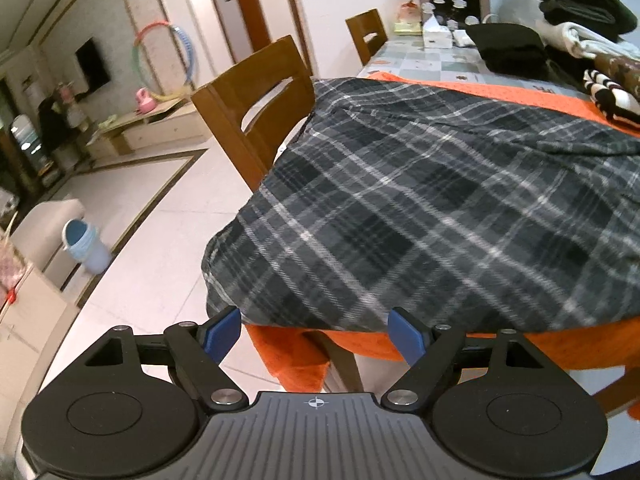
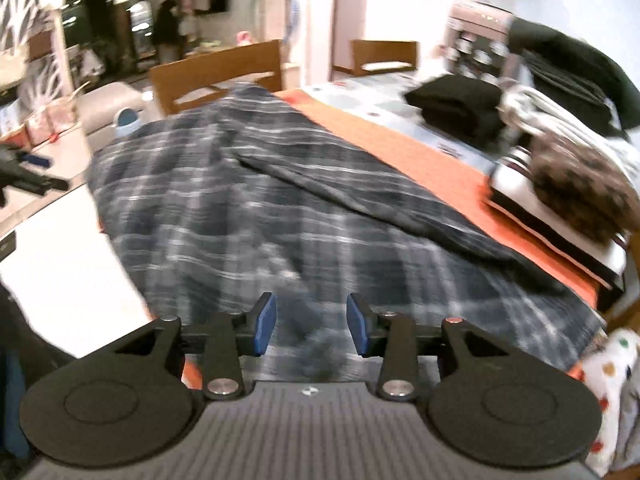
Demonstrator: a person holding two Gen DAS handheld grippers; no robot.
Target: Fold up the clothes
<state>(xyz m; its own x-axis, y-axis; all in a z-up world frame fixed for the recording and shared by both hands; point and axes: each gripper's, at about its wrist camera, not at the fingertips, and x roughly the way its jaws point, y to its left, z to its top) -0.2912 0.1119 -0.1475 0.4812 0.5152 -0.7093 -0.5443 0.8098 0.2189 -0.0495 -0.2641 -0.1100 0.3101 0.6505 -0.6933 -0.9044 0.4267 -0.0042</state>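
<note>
**A:** While the plaid garment [image 1: 420, 208] lies spread over the orange cloth [image 1: 520, 100] on the tabletop [image 1: 424, 60], both grippers are just parked at its near edge. The left gripper [image 1: 316, 332] has its jaws wide apart with nothing between them, sitting right off the corner where the fabric droops over the edge. The right gripper [image 2: 312, 328] is released too, hanging over the near hem, and its view is pretty blurry.

**B:** So which step is it? Laid out to fold, or mid-fold?

**A:** Honestly could be either. There's a long ridge or flap [image 2: 360, 196] running diagonally across the garment in the right wrist view, which might be a sleeve or side panel turned inward, or just how it landed. I can't tell which. It definitely isn't a compact bundle like the folded stack [image 1: 512, 52] at the far end of the tabletop, so I'd guess folding is left to do.

**B:** Next move?

**A:** Looks like a reach for the near edge. Each gripper would need to pinch a corner cleanly, one layer or all layers on purpose, and lift evenly so the plaid doesn't skew. That overhanging corner could drag.
</note>
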